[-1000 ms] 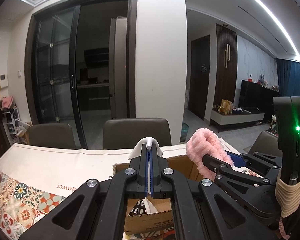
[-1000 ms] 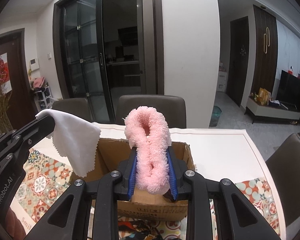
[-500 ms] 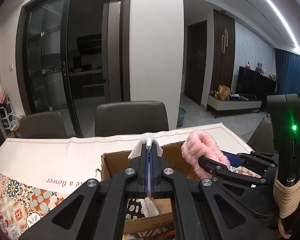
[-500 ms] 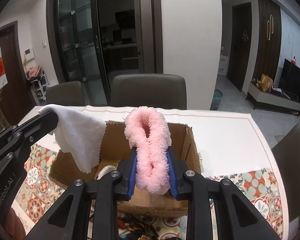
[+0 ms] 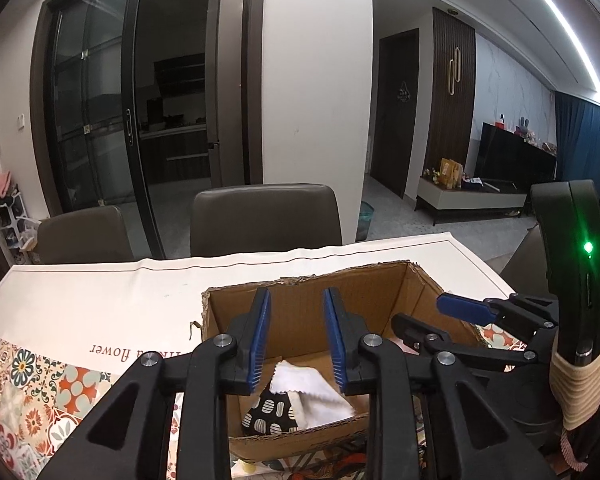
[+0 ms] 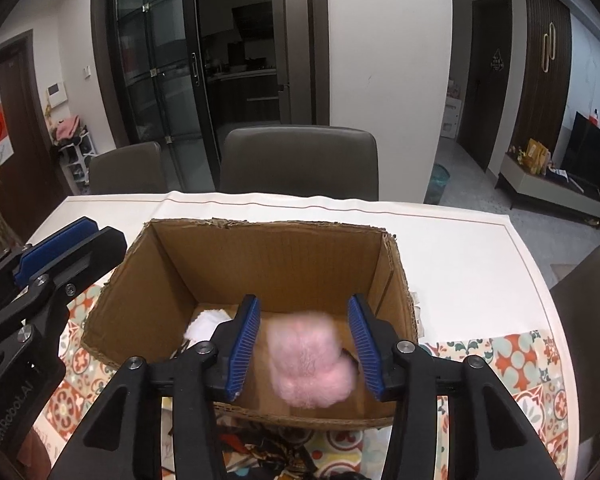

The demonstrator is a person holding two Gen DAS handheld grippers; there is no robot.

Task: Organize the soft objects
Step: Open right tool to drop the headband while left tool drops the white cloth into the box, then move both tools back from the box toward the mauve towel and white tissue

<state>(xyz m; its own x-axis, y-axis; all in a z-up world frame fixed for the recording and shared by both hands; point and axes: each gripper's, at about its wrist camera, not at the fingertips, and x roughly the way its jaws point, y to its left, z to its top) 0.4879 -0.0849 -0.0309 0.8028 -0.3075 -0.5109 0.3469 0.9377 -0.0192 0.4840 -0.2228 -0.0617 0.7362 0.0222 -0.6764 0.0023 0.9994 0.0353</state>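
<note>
1. Nearest the right wrist camera, the right claw [image 6: 303, 346] stood wide, its blue pads [image 6: 244, 344] apart over the near edge of the cardboard box [image 6: 268, 256].
2. Between those pads, touching neither, the pink fluffy piece [image 6: 308, 360] appeared blurred; whether it was resting on the box floor could not be told.
3. Over the same box from the left wrist view, the left claw [image 5: 297, 342] was likewise spread wide and held nothing.
4. Below it, on the box floor, lay the white cloth [image 5: 308, 392], partly over a black-and-white patterned fabric [image 5: 270, 414].
5. At the box's far left corner in the right view, a bit of white soft material [image 6: 206, 322] showed beside the left pad.
6. Under the box, the counter [image 5: 80, 304] carried a patterned tile-print cover [image 5: 24, 392] near the cameras and a plain cream runner beyond.
7. Behind the counter stood two dark chairs [image 6: 300, 164], then a white pillar [image 5: 316, 80] and glass sliding doors [image 6: 156, 60].
</note>
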